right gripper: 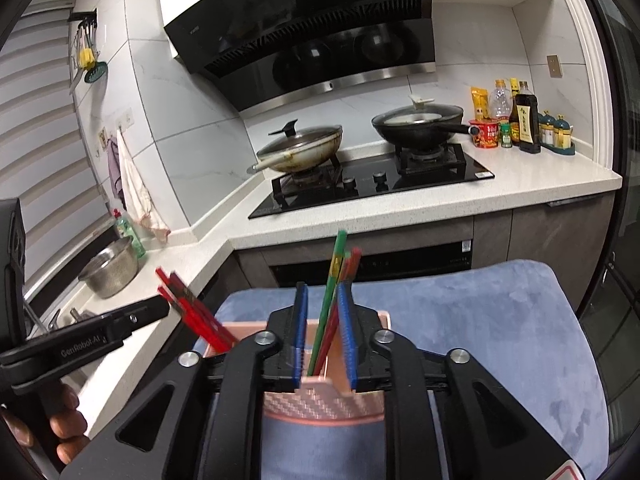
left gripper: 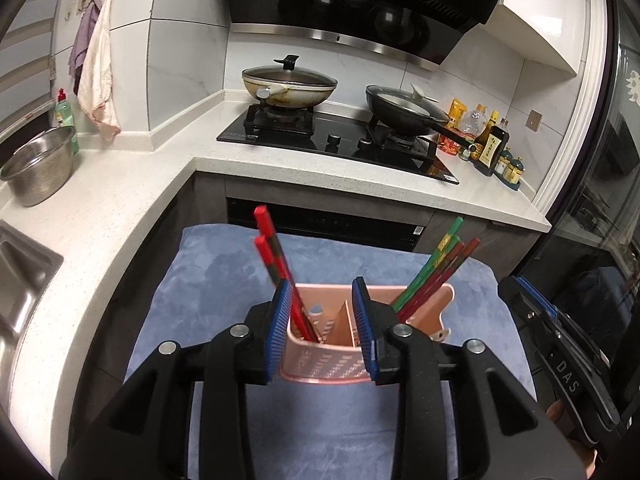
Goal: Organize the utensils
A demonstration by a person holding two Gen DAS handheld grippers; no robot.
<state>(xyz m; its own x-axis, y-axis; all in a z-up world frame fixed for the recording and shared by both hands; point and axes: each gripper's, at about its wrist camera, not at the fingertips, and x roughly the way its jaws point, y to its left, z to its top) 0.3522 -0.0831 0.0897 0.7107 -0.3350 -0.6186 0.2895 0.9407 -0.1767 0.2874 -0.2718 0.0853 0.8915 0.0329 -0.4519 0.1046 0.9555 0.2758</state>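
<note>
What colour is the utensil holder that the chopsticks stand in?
Pink, seen best in the left wrist view: utensil holder.

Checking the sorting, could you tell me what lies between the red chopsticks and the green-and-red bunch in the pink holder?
In the left wrist view, a divider and an empty middle slot separate the red chopsticks from the green-and-red bunch inside the pink holder.

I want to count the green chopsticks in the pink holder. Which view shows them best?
The left wrist view: the green chopsticks fan out unobstructed in the pink holder. In the right wrist view they stand between the right gripper pads, overlapping the red ones.
</note>
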